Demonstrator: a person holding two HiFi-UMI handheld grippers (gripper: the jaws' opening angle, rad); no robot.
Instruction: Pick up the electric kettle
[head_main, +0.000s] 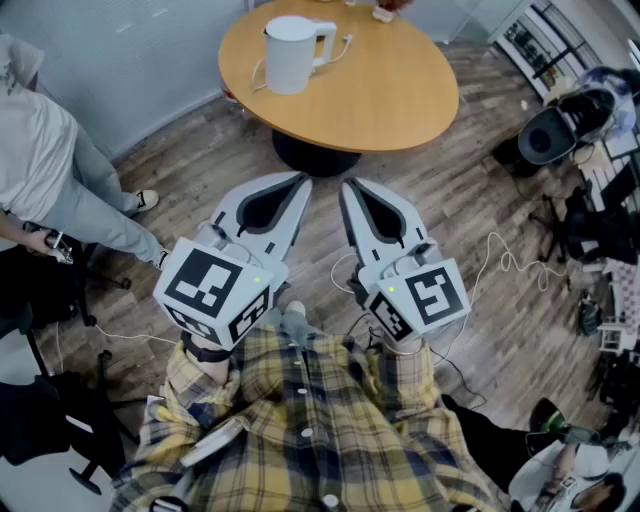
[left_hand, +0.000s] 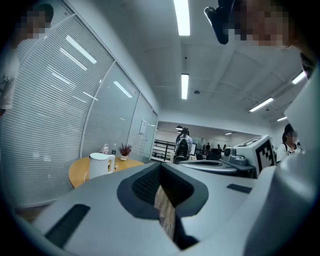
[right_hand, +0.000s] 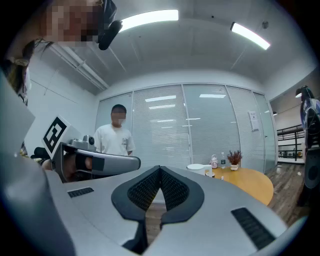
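A white electric kettle (head_main: 290, 55) stands upright on the far left part of a round wooden table (head_main: 400, 100), handle to the right, with a cord trailing from it. Both grippers are held level over the wood floor, short of the table, and point toward it. The left gripper (head_main: 300, 178) is shut and holds nothing; in the left gripper view the kettle (left_hand: 99, 165) shows far off to the left of its closed tips (left_hand: 160, 166). My right gripper (head_main: 350, 185) is shut and empty too. In the right gripper view the kettle (right_hand: 196, 167) peeks over the jaws (right_hand: 160, 169).
A person in a white shirt (head_main: 40, 170) stands at the left. The table's dark pedestal base (head_main: 315, 158) lies just beyond the gripper tips. A black chair (head_main: 560, 130) and cluttered gear sit at the right. Cables (head_main: 500, 260) run across the floor. A small potted plant (right_hand: 234, 159) stands on the table.
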